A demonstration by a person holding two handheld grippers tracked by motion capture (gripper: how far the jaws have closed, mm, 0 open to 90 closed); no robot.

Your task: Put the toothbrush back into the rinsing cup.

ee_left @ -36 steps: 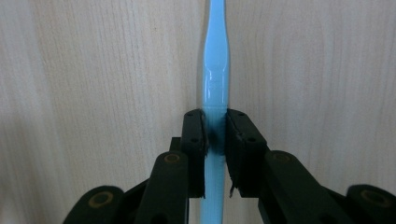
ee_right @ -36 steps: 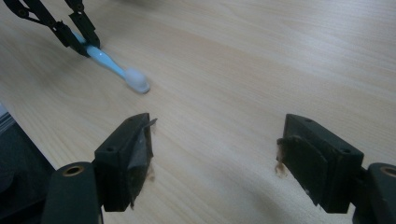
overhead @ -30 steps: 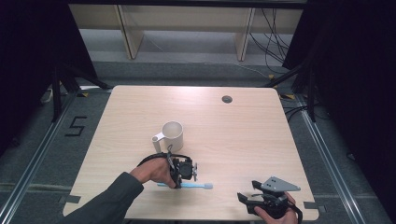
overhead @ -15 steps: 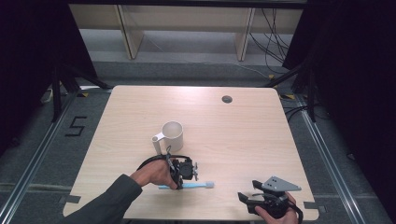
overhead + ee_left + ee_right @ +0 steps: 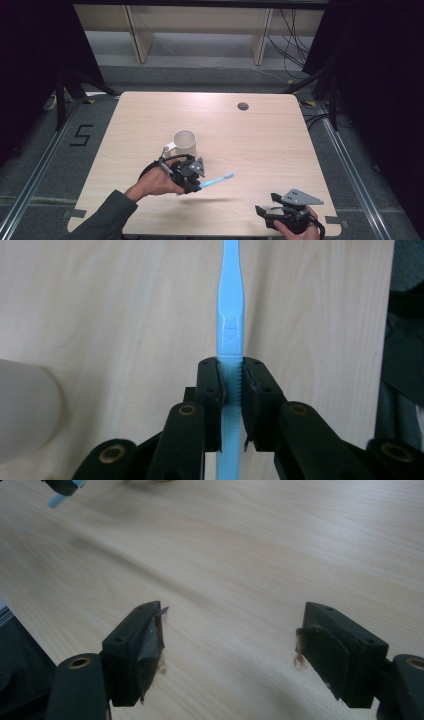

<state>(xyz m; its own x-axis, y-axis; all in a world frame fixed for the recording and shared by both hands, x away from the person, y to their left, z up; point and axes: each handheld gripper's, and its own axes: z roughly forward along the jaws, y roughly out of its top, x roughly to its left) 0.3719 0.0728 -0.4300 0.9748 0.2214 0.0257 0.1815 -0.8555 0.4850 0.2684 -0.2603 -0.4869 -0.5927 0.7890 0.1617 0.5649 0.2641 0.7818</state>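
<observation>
A slender light-blue plastic toothbrush handle (image 5: 231,335) is clamped between the black jaws of the left gripper (image 5: 232,390). A pale wooden table (image 5: 125,315) is seen beneath; a blurred white mug (image 5: 25,410) lies at the left edge.

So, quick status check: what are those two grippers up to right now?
Left gripper shut on blue toothbrush, lifted off table. Right gripper open, idle near table edge. Mug beside left hand, nothing in the way.

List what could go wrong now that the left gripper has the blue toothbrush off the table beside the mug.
1. The left gripper pinches the toothbrush on its ribbed handle, with most of the length sticking out past the pads; it may pivot or slip.
2. The mug stands right beside that hand; a swing could knock it over.
3. The brush head juts out sideways and may catch the mug rim on approach.
</observation>
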